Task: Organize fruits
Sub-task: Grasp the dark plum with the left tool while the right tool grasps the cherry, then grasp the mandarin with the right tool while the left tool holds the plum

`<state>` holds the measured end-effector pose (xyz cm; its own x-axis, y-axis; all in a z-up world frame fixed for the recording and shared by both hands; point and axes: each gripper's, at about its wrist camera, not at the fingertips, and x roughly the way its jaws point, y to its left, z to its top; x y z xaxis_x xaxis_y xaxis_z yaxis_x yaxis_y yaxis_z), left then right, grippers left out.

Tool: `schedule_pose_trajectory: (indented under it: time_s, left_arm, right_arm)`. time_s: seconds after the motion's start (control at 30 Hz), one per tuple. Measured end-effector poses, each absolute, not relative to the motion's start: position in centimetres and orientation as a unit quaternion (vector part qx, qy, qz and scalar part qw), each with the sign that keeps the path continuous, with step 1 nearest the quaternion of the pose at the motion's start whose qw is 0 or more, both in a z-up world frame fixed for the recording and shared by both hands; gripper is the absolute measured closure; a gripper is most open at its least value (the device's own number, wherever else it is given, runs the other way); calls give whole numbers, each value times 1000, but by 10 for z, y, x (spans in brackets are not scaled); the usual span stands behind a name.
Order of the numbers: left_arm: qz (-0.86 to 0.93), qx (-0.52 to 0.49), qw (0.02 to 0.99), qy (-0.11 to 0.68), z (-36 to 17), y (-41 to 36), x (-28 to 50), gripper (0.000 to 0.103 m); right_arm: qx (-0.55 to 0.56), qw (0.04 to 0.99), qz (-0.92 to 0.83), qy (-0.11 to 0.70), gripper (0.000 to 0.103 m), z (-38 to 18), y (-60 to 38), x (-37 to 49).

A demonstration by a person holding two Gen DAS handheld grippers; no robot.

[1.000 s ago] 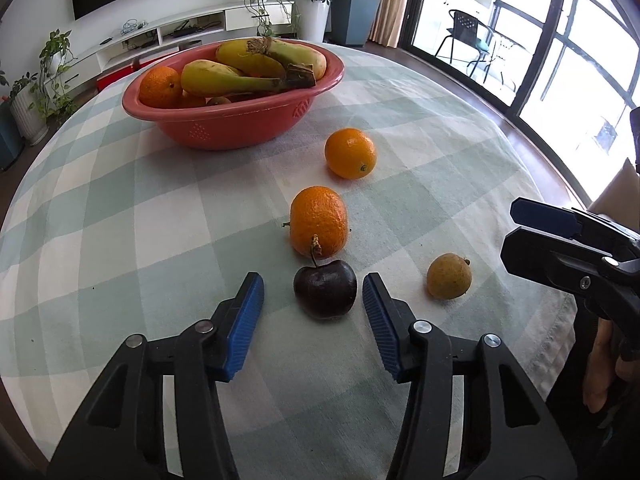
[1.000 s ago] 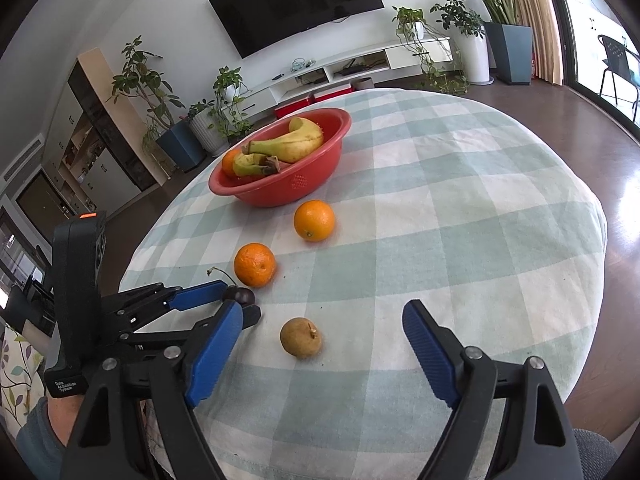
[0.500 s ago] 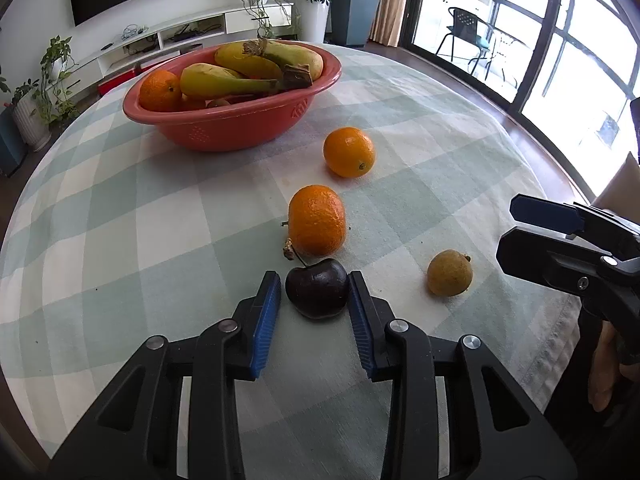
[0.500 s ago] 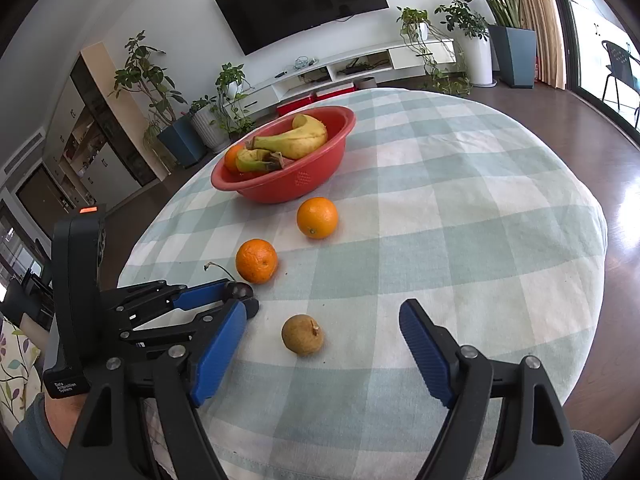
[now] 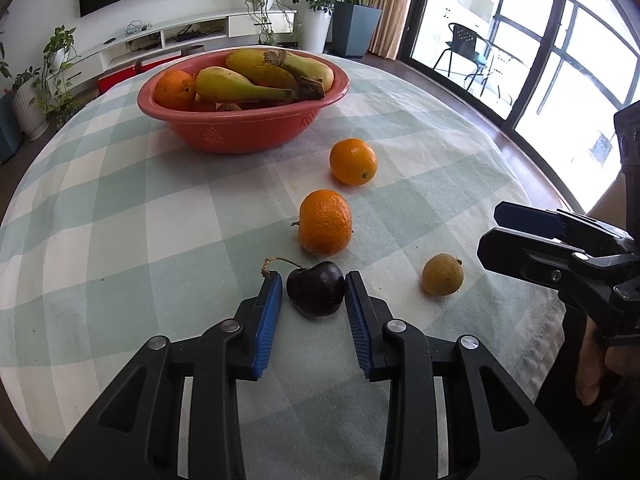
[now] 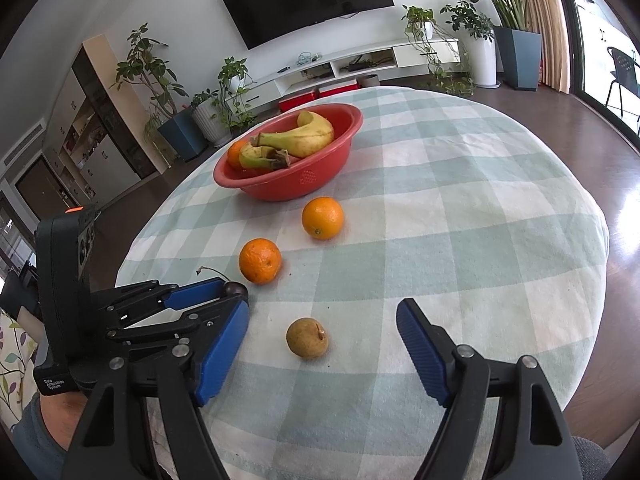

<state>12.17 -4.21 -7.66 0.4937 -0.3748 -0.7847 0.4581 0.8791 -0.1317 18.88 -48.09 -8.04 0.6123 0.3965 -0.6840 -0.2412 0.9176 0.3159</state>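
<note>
1. Left gripper [image 5: 313,300] pads flank the dark cherry [image 5: 316,289] on the tablecloth [image 5: 120,208], seemingly touching; a firm clamp I can't confirm.
2. Squeeze hard and it may bruise or roll out.
3. Right gripper [image 6: 322,346] gapes wide over the small brown fruit [image 6: 307,338].

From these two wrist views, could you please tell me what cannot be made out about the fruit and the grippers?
- Whether the left gripper is fully clamped on the cherry: a sliver of gap shows at one pad in the left wrist view; in the right wrist view the gripper covers most of the cherry.
- The red bowl: bananas hide whatever lies beneath them in both views.
- Right gripper: cut off by the edge in the left wrist view.
</note>
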Motion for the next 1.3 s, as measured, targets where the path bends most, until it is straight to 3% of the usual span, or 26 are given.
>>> schedule_pose_trajectory:
  time_s: [1.3]
  left_arm:
    - [-249,37,863,439,-73,-36,124,75]
  right_arm:
    - [62,892,183,408,24,-72,-466,198]
